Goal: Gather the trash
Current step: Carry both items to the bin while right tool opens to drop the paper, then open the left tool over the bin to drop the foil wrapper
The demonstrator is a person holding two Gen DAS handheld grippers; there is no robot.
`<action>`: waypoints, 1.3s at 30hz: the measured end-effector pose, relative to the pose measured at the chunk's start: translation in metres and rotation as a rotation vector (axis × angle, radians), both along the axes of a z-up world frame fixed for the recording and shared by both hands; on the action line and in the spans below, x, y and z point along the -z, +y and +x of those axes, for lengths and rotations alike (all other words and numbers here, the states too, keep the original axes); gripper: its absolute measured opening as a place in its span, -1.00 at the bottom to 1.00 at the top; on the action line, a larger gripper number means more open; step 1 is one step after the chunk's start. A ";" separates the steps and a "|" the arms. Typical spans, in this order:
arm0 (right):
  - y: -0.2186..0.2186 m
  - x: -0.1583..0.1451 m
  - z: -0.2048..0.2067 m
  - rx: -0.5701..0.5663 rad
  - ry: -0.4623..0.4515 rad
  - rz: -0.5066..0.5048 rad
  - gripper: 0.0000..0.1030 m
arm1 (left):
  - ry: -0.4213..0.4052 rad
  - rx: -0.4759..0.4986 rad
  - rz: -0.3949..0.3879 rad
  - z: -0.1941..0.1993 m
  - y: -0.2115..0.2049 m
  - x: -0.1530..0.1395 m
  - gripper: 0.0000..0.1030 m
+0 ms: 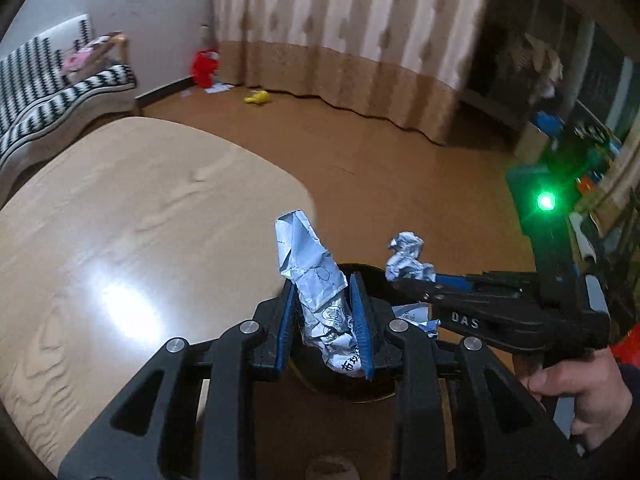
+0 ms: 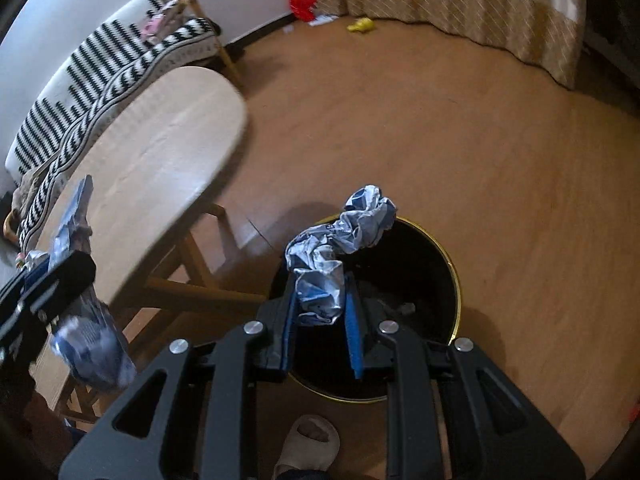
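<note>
- I am holding the left gripper (image 1: 324, 300) tilted down, its fingers (image 1: 362, 320) pinching a wrapper (image 1: 312, 276); the wrapper's long axis is running forward along the fingers, its free end sticking out past the tips.
- I am holding the right gripper (image 2: 320, 304) tilted down as well, its fingers (image 2: 353, 332) pinching a paper wad (image 2: 340, 248) that is bulging up and forward beyond the tips.
- Just beneath and ahead of both grippers the bin (image 2: 454, 280) is standing on the floor (image 2: 480, 140), black inside with a gold rim, mouth open upward; some pale scraps are already lying in it.
- From the right wrist view, the wad is hanging over the bin's near-left rim, so I judge this hand nearer to a clean drop.
- From the left wrist view, the wrapper is covering most of the bin (image 1: 372, 276), only a dark arc showing past the fingers; whether its free end is fully over the mouth I cannot tell.
- A slippered foot (image 2: 308, 444) is standing just on the near side of the bin.
- The desk (image 1: 140, 220) is lying to the left of the bin, with a striped sofa (image 1: 52, 92) behind it.
- Farther off, a red item (image 1: 204, 66) and a yellow item (image 1: 258, 98) are lying on the floor by the curtain (image 1: 340, 40).
</note>
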State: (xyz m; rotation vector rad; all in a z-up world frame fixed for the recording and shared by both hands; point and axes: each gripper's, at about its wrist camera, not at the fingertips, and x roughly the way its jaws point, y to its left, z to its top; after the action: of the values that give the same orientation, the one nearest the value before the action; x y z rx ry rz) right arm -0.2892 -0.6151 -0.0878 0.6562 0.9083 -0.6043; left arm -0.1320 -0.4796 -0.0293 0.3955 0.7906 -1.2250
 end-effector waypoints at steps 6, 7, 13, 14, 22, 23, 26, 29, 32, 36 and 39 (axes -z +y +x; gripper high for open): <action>-0.014 0.008 -0.008 0.027 0.004 0.027 -0.58 | -0.004 0.046 0.024 -0.004 -0.025 0.013 -0.50; -0.015 0.008 -0.009 0.027 0.002 0.028 -0.58 | -0.004 0.051 0.028 -0.003 -0.027 0.015 -0.50; -0.015 0.008 -0.013 0.036 -0.009 0.037 -0.58 | -0.003 0.062 0.041 0.000 -0.032 0.020 -0.50; -0.013 0.007 -0.012 0.038 -0.011 0.040 -0.54 | -0.002 0.064 0.042 -0.001 -0.033 0.020 -0.50; -0.020 -0.001 -0.018 0.081 -0.047 0.028 0.22 | 0.001 0.077 0.051 -0.007 -0.038 0.024 -0.50; -0.021 -0.001 -0.018 0.086 -0.049 0.029 0.22 | 0.003 0.079 0.053 -0.008 -0.039 0.025 -0.50; -0.023 -0.002 -0.022 0.107 -0.054 0.032 0.22 | 0.005 0.085 0.057 -0.009 -0.042 0.028 -0.50; -0.027 -0.003 -0.027 0.131 -0.066 0.036 0.23 | 0.010 0.088 0.059 -0.010 -0.046 0.030 -0.50; -0.027 -0.003 -0.031 0.141 -0.068 0.030 0.24 | 0.026 0.095 0.065 -0.012 -0.051 0.034 -0.50; -0.027 -0.005 -0.038 0.161 -0.071 0.021 0.30 | 0.015 0.106 0.075 -0.016 -0.055 0.039 -0.34; -0.028 -0.006 -0.042 0.176 -0.078 0.017 0.31 | -0.003 0.101 0.067 -0.019 -0.057 0.039 0.38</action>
State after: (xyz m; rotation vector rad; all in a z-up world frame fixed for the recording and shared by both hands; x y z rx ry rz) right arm -0.3311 -0.6432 -0.0822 0.7758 0.7887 -0.7235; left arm -0.1513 -0.5362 -0.0679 0.4969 0.8183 -1.2941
